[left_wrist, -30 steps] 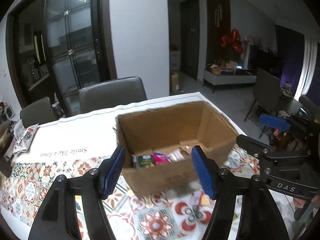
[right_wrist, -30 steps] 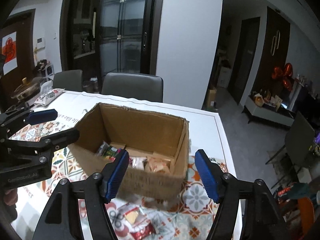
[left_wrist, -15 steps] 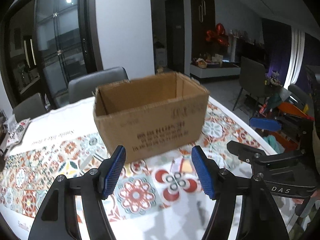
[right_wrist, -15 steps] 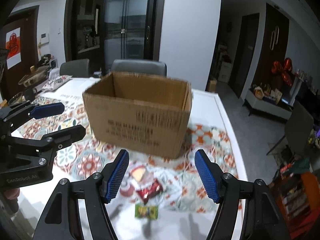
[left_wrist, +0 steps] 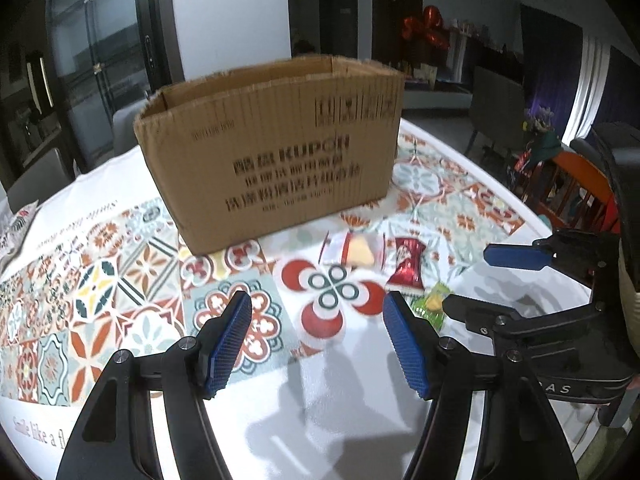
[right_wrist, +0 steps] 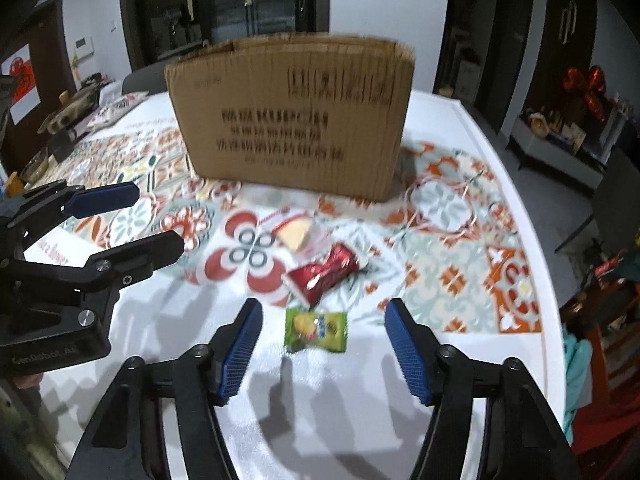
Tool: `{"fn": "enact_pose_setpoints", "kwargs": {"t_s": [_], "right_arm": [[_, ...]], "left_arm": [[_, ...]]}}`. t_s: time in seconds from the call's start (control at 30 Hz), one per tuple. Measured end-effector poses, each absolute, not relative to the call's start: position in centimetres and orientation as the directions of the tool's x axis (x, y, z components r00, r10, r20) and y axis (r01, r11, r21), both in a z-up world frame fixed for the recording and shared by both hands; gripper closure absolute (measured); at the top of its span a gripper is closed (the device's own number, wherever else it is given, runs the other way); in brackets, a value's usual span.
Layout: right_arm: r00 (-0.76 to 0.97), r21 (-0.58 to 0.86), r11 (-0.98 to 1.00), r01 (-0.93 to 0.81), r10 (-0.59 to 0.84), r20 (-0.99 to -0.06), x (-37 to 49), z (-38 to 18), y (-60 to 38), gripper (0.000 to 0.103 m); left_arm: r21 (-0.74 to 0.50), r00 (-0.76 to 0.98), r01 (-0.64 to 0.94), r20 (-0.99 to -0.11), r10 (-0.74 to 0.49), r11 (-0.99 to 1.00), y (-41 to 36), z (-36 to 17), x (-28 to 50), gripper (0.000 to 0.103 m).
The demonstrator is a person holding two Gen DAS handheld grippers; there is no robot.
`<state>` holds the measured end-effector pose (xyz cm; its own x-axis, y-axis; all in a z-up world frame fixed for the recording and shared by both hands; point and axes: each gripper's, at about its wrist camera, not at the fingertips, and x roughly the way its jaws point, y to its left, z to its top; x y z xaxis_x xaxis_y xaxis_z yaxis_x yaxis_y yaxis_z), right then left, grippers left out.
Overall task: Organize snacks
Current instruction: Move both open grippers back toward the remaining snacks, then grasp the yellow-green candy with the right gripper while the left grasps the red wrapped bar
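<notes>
An open cardboard box (left_wrist: 276, 148) stands on the patterned tablecloth; it also shows in the right wrist view (right_wrist: 292, 112). In front of it lie three loose snacks: a clear pack with a yellow wedge (right_wrist: 298, 234), a red wrapper (right_wrist: 326, 272) and a green packet (right_wrist: 316, 330). They also show in the left wrist view: the yellow pack (left_wrist: 354, 248), the red wrapper (left_wrist: 408, 266), the green packet (left_wrist: 430, 308). My right gripper (right_wrist: 322, 354) is open, low over the table, with the green packet between and just beyond its fingertips. My left gripper (left_wrist: 320, 340) is open and empty, left of the snacks.
The table (right_wrist: 460, 108) has a white rim; its right edge drops to the floor. Grey chairs (left_wrist: 124, 128) stand behind the box. A snack bag (right_wrist: 116, 110) and bowls (right_wrist: 36, 164) sit at the far left. Chairs and clutter (left_wrist: 560, 184) stand right of the table.
Both grippers have pulled back from above the box and dropped low toward the table. The box interior is out of sight; the three loose snacks have come into view close ahead.
</notes>
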<state>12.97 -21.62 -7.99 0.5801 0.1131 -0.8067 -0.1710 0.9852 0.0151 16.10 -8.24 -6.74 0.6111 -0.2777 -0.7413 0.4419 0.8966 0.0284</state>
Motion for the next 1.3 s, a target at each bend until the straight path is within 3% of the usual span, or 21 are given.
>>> {"fn": "enact_pose_setpoints", "kwargs": {"t_s": [0.47, 0.73, 0.83, 1.2, 1.3], "right_arm": [[0.489, 0.048, 0.984, -0.171, 0.127, -0.863, 14.3, -11.6, -21.5, 0.052], [0.512, 0.049, 0.984, -0.169, 0.13, -0.849, 14.4, -11.8, -21.7, 0.066], [0.526, 0.053, 0.985, -0.163, 0.132, -0.84, 14.5, -11.8, -22.0, 0.075], [0.59, 0.094, 0.991, -0.09, 0.129, -0.797, 13.1, -10.8, -24.2, 0.078], [0.611, 0.098, 0.994, -0.057, 0.112, -0.784, 12.9, -10.2, -25.3, 0.078]], "left_arm": [[0.002, 0.563, 0.472, -0.77, -0.3, 0.882, -9.2, -9.0, 16.9, 0.036], [0.002, 0.556, 0.484, -0.773, -0.305, 0.875, -9.7, -9.4, 17.4, 0.036], [0.012, 0.56, 0.489, -0.771, -0.303, 0.872, -10.1, -9.4, 17.4, 0.036], [-0.002, 0.549, 0.53, -0.762, -0.345, 0.848, -12.6, -9.4, 17.5, 0.037], [-0.023, 0.53, 0.543, -0.766, -0.363, 0.84, -13.6, -9.6, 18.0, 0.042]]}}
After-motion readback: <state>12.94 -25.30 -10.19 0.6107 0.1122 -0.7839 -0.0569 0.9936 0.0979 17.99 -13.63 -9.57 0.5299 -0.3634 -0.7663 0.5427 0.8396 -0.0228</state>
